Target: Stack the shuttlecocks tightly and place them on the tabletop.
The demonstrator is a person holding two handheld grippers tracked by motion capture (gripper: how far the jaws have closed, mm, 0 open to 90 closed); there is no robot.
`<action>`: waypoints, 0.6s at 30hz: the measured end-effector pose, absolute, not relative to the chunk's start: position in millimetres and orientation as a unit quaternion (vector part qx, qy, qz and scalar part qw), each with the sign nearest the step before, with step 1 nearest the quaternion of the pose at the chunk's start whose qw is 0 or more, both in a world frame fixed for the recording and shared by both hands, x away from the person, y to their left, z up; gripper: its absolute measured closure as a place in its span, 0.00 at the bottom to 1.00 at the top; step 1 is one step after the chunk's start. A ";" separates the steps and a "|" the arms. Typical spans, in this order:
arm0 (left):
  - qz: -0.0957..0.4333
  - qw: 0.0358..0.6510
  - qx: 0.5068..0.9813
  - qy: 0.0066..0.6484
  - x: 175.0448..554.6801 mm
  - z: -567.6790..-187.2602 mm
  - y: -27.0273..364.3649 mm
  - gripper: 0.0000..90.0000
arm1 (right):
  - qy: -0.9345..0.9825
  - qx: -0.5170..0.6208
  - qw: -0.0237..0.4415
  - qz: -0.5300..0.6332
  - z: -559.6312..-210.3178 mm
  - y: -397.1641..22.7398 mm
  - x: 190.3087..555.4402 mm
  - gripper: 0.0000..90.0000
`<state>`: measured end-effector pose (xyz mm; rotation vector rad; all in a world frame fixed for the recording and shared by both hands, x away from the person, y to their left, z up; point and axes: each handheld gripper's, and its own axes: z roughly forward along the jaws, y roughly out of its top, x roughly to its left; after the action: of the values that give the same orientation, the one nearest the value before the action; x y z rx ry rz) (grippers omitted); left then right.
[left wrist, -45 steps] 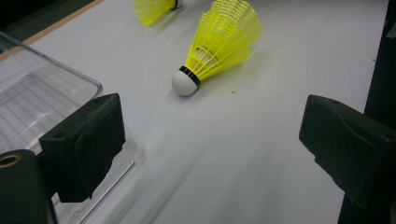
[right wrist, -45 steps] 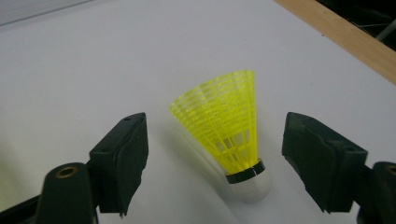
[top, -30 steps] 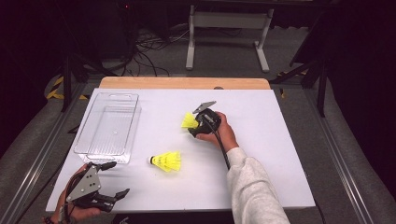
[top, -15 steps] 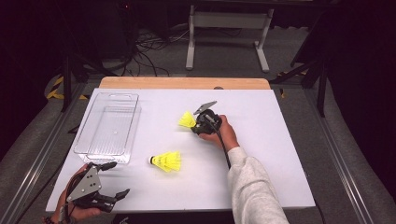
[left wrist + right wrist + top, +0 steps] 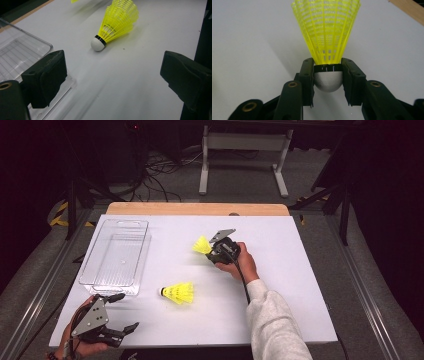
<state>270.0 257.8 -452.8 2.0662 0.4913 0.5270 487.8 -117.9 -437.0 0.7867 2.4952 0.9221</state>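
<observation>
While the right claw has just been closing, its black jaws now pinch the rounded white cork of a yellow shuttlecock, the mesh skirt flaring toward twelve o'clock in the right gripper view. From above, that shuttlecock sits at the desk's centre, its cork hidden behind the claw. And the left claw, down at seven o'clock, is spread wide with nothing between its jaws! A second shuttlecock lies on its side on the smooth white desk. At ten o'clock rests a clear ribbed plastic tray, cut off in the left gripper view.
</observation>
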 end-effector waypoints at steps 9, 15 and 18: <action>0.216 0.455 0.840 0.199 270.1 -452.9 256.6 0.09 | 0.874 0.279 0.208 0.340 -422.0 -131.6 462.4 0.72; 0.217 0.456 0.840 0.200 270.1 -452.6 256.7 0.09 | 0.871 0.278 0.218 0.342 -417.6 -139.6 442.2 0.72; 0.218 0.456 0.839 0.201 269.8 -452.6 256.4 0.09 | 0.871 0.278 0.216 0.342 -415.8 -143.7 430.8 0.72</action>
<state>269.8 256.4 -452.6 2.0688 0.4952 0.5365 430.8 -143.7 -415.8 0.7699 2.4150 0.9469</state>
